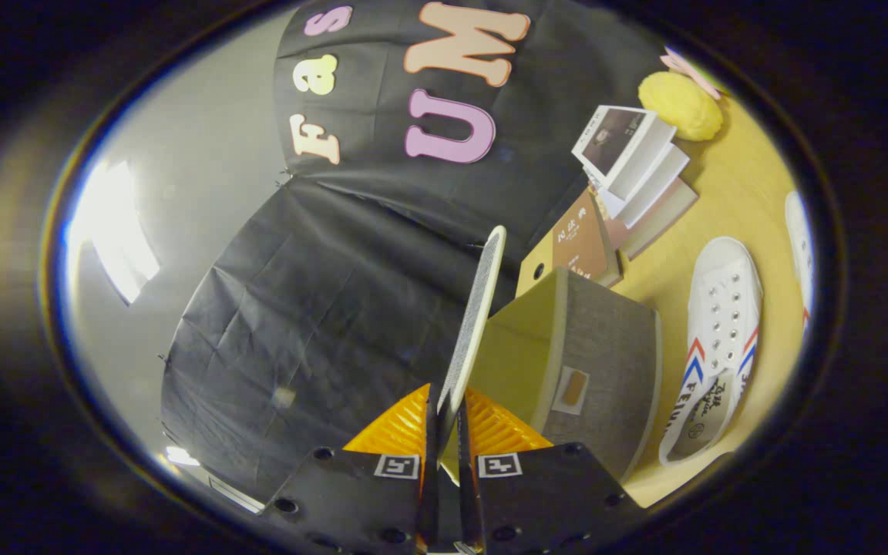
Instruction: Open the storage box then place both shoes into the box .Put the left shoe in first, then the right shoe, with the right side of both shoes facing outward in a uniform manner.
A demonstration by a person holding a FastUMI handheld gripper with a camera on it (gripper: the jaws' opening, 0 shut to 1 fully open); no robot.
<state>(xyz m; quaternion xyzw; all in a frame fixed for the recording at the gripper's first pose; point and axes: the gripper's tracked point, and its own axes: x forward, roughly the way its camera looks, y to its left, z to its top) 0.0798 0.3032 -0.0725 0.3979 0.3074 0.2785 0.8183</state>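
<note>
The gripper (448, 432) pinches the box lid (479, 316) between both fingers, lifted up on edge. The open storage box (606, 362) sits just beside it. One white shoe (718, 347) lies past the box on the yellow table (752, 185).

Storage box (606, 362): grey fabric sides, yellow lining, small label patch on one wall; stands on the table, open. Lid (479, 316): thin flat panel, raised on edge, pinched between the closed tongs (448, 432). Shoe (714, 347): white canvas, red and blue stripes, lies just beside the box. Second white shoe (798, 254): beyond the first, partly seen.
</note>
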